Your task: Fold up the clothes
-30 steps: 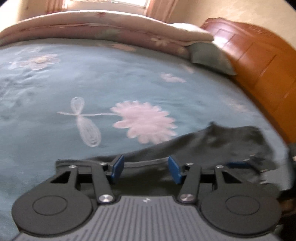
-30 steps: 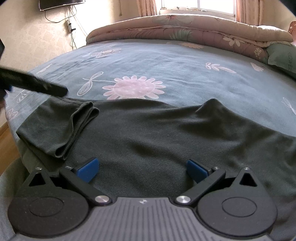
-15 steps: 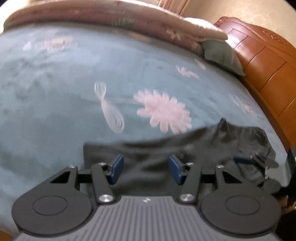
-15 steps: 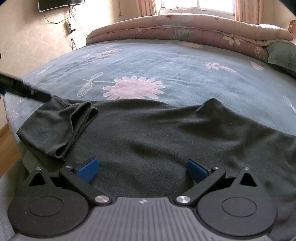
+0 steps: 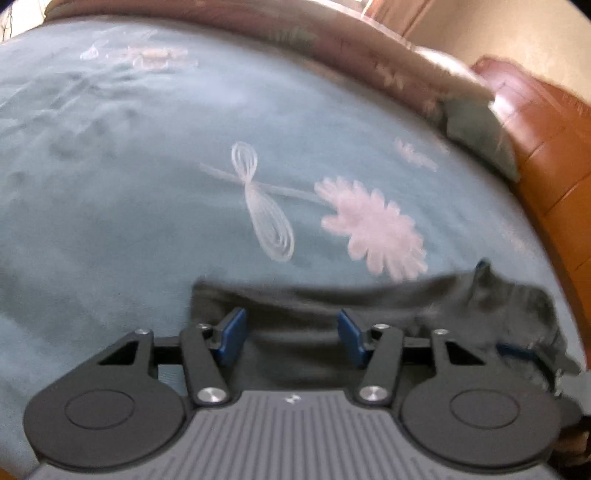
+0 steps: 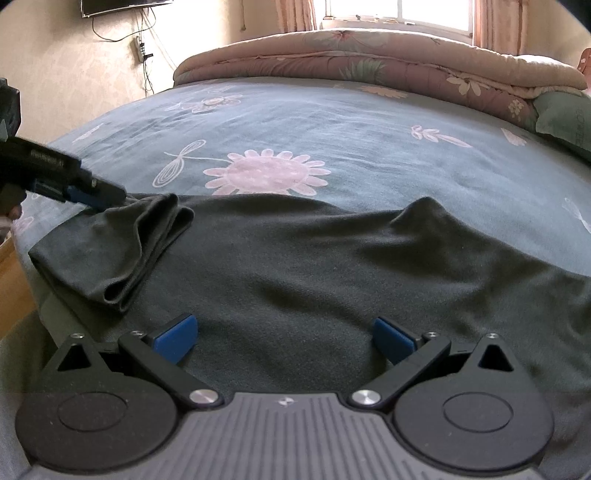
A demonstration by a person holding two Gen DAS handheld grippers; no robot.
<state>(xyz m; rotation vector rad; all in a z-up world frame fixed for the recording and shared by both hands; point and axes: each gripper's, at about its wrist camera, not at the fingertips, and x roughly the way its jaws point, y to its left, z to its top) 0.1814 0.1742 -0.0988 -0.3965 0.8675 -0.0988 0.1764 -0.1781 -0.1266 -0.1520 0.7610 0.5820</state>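
Floral bedspread (image 6: 332, 122), dark garment (image 6: 295, 266) spread under both grippers — jaws apart, gripping nothing.

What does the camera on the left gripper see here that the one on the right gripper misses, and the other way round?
Only the left wrist view shows the wooden headboard and the open left gripper head-on. Only the right wrist view shows the window, the wall screen, the folded sleeve and the open right gripper head-on. Both show the dark garment, the flowered bedspread and the rolled quilt.
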